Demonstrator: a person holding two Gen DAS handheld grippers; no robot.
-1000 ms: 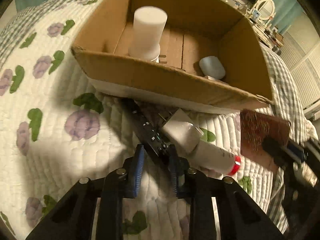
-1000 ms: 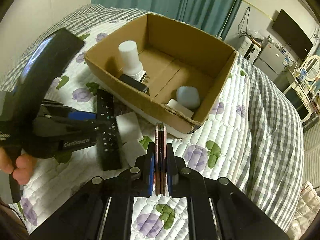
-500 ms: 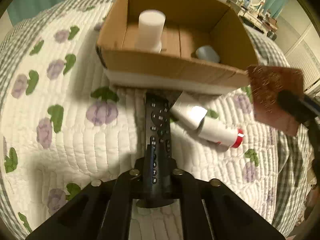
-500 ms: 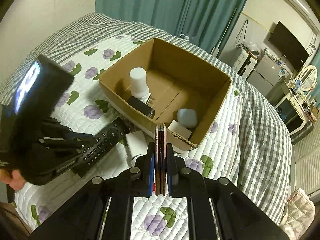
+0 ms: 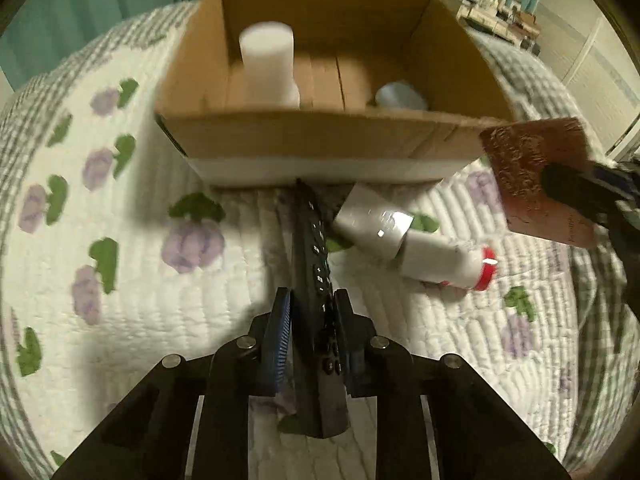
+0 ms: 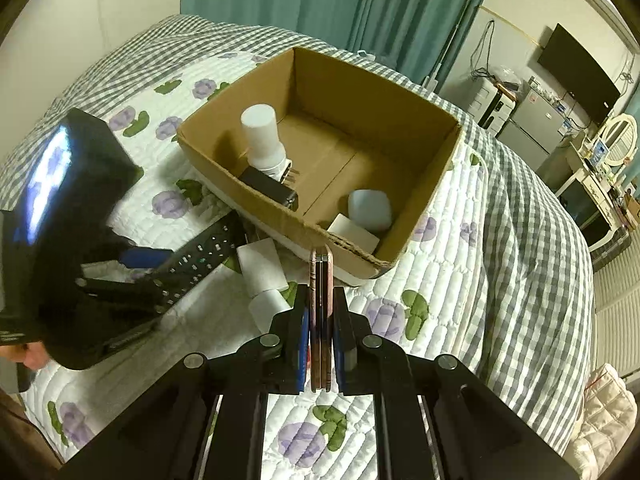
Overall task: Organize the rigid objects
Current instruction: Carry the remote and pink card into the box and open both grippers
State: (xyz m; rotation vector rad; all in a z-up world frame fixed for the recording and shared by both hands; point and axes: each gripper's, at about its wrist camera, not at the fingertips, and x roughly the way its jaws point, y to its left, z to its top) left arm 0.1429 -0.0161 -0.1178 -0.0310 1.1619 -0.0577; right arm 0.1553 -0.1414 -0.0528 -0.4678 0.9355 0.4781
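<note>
Both claws are carrying loads toward the box (image 6: pixel 424 184): the left claw (image 5: pixel 310 320) is pinching a remote (image 5: pixel 316 264) above the bed (image 5: pixel 120 280), the right claw (image 6: pixel 320 328) is pinching a wallet (image 6: pixel 320 280) edge-on; next, each needs lifting over the near wall

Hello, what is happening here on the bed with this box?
A person tidies loose things into a cardboard box on a quilted bed. The left gripper is shut on a black remote control, raised in front of the box. The right gripper is shut on a thin brown wallet. A white bottle lies on the quilt outside the box.
</note>
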